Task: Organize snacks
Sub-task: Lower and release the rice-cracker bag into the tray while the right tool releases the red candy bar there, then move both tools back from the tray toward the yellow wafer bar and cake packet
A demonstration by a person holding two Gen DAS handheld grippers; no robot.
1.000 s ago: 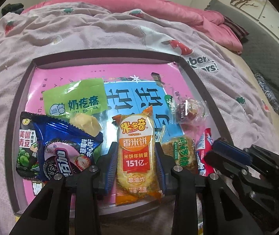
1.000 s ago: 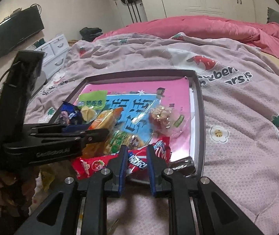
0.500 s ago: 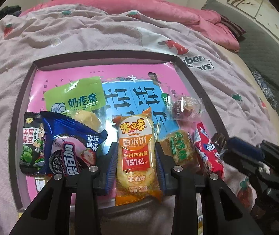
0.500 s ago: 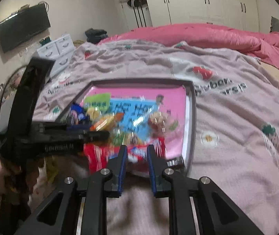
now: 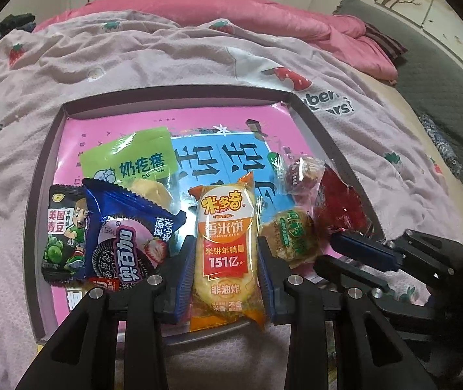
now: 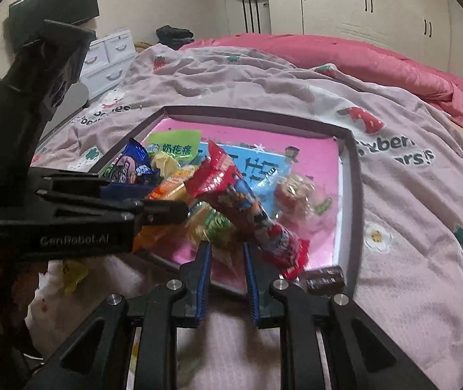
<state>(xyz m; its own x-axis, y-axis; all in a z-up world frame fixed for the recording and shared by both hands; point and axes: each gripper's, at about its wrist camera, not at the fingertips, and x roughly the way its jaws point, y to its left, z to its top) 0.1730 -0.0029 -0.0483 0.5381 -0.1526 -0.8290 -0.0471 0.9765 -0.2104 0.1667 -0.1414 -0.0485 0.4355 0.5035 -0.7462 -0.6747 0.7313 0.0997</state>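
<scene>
A dark-rimmed tray [image 5: 173,92] with a pink liner lies on the bed and holds several snack packets. My left gripper [image 5: 226,266] is shut on an orange rice-cracker packet [image 5: 228,237] at the tray's near edge. Beside it lie a blue cookie packet [image 5: 127,243], a green-pea packet [image 5: 62,237], a green milk-snack packet [image 5: 134,159] and a round cake [image 5: 291,234]. My right gripper [image 6: 226,253] is open; a red packet [image 6: 244,208], blurred, lies tilted just past its fingers, apart from them. It shows red at the tray's right in the left wrist view [image 5: 338,204].
A dark wrapped sweet [image 6: 324,278] lies in the tray's near right corner. A clear-wrapped sweet [image 5: 303,172] lies at the tray's right. The pink strawberry quilt [image 5: 166,55] surrounds the tray. White drawers [image 6: 108,61] stand at the left.
My right gripper has let go of the red packet, which now lies tilted and blurred over the tray. The right gripper has pulled back and opened. The left gripper still holds the rice-cracker packet.
</scene>
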